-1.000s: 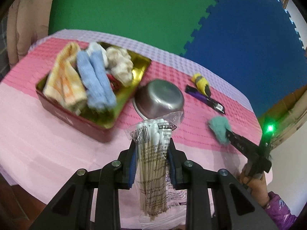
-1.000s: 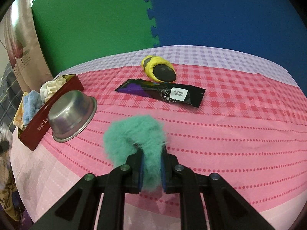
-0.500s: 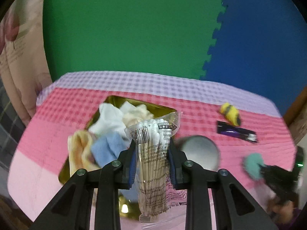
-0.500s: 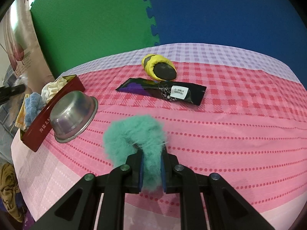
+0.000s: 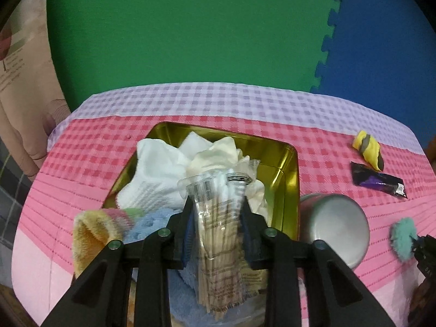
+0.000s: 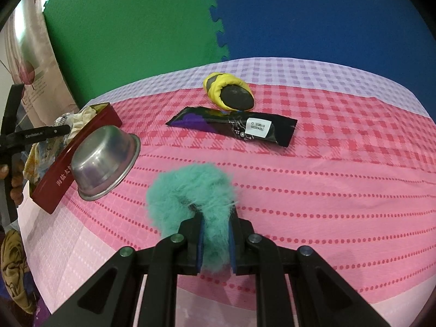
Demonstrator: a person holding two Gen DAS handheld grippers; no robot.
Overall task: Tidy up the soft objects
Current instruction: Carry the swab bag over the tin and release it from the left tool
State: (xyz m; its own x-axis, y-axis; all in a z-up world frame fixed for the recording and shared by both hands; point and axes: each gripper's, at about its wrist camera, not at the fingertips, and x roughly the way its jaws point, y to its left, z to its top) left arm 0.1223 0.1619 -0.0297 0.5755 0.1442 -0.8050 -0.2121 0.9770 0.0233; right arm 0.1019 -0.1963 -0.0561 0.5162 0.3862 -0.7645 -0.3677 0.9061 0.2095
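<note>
- Comparing with the earlier frames, the left gripper was seen carried from beside the tin to above it; the tin now lay straight under the fingers, with the towels inside it.
- Left jaws had just been opening a little; the clear bag of cotton swabs was still between the blue pads, whether still pressed could not be told.
- Bag lower end was seen over the blue towel in the tin.
- Right gripper was unchanged from before: jaws pinched on the teal fluffy scrunchie, held over the pink cloth, well apart from the tin.
- Steel bowl was seen upside down, tilted against the red tin wall, same as earlier.
- Writing: white Chinese characters were printed on the red tin wall, only partly readable; a white sticker on the black packet was seen upside down, digits too small to be sure of; pale lettering was seen on the left gripper's arm in the right wrist view, blurred.
- Yellow and black plush toy was touching the far edge of the black packet.
- Edges/room: tin right half was bare gold metal; wide open tablecloth was seen right of the scrunchie; the table's far edge ran along the green and blue foam mats.
</note>
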